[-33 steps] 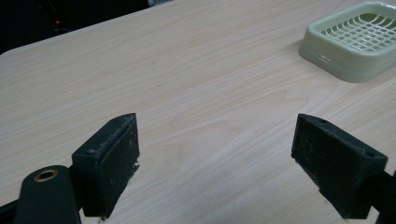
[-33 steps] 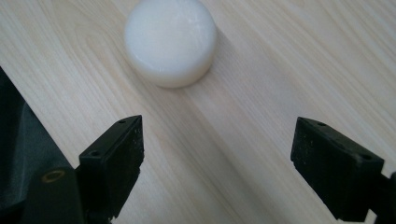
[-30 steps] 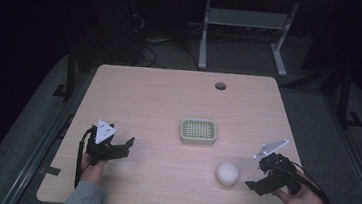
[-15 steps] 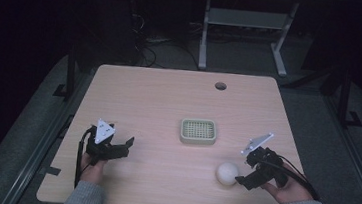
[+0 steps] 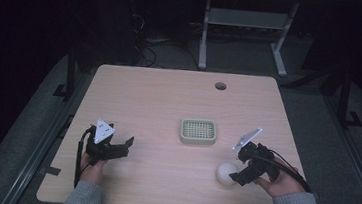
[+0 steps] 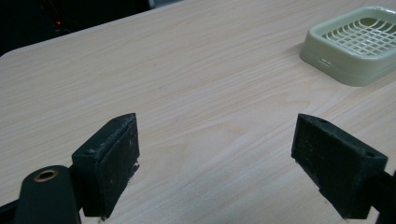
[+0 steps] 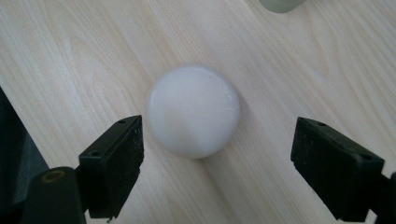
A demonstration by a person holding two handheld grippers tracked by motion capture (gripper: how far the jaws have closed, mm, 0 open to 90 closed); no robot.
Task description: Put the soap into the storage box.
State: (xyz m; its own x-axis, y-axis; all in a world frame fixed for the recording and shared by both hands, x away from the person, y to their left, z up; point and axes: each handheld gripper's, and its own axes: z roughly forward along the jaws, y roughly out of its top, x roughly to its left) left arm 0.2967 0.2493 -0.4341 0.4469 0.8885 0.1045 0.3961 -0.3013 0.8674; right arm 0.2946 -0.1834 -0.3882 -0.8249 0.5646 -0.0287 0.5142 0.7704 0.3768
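Note:
A round white soap-like puck (image 5: 226, 173) lies on the wooden table (image 5: 169, 96) at the front right. My right gripper (image 5: 237, 170) is open right beside it; in the right gripper view the puck (image 7: 192, 110) sits just ahead of the two spread jaws (image 7: 219, 168), touching neither. A pale green slotted dish (image 5: 198, 131) stands near the table's middle, and its corner shows at the top right of the left gripper view (image 6: 357, 44). My left gripper (image 5: 122, 146) rests at the front left, open over bare wood (image 6: 215, 163).
A round cable hole (image 5: 220, 85) is in the table's far right part. Beyond the far edge stands a metal frame (image 5: 246, 33) on a dark floor. The table's front edge runs close below both hands.
My right gripper has moved left and slightly forward from the table's right edge up to the white puck. The left gripper has stayed put.

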